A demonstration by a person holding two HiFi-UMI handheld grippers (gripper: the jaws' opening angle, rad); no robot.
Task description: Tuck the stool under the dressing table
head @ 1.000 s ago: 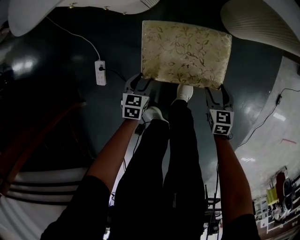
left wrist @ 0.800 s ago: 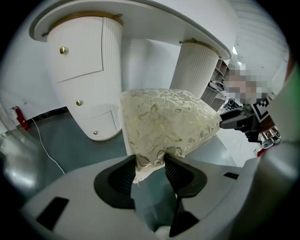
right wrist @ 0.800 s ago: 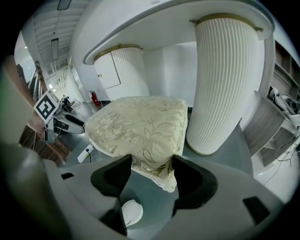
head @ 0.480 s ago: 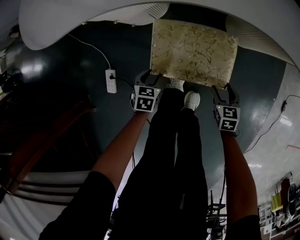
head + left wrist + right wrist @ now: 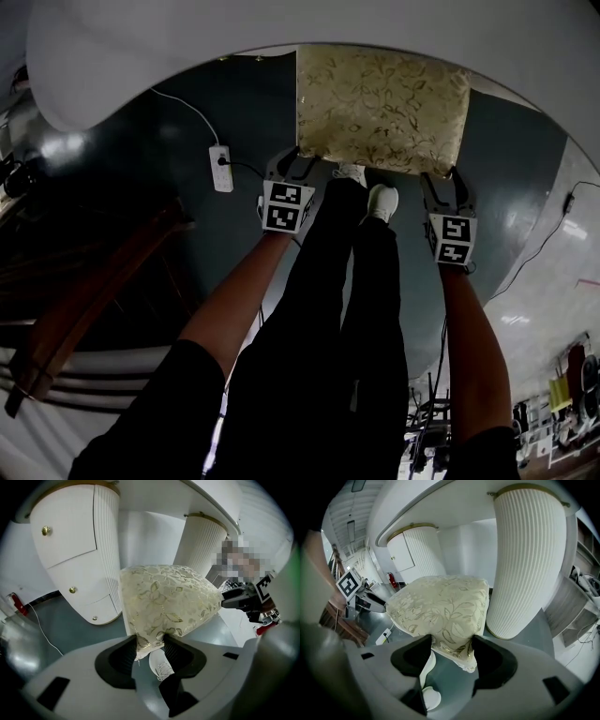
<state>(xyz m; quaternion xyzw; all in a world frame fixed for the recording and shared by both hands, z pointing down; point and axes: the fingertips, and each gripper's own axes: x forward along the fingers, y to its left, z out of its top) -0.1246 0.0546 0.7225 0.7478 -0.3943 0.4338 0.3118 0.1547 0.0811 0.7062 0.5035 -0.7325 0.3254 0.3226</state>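
Note:
The stool (image 5: 382,108) has a gold floral cushion, and its far edge lies under the white dressing table (image 5: 141,47). My left gripper (image 5: 298,161) is shut on the cushion's near left corner. My right gripper (image 5: 439,180) is shut on the near right corner. In the left gripper view the cushion (image 5: 164,602) is pinched at its hem between the black pads of the left gripper (image 5: 150,644). In the right gripper view the cushion (image 5: 440,602) hangs a corner between the pressing pads of the right gripper (image 5: 451,646). The stool's legs are hidden.
Ribbed white pedestals (image 5: 525,559) (image 5: 79,550) stand either side of the stool. A white power strip (image 5: 221,169) with a cable lies on the dark floor to the left. A wooden frame (image 5: 103,281) is further left. The person's white shoe (image 5: 380,202) is just behind the stool.
The stool has slid further in, so the table top now covers its far edge. Both grippers kept their hold on the cushion and the person's feet stepped forward.

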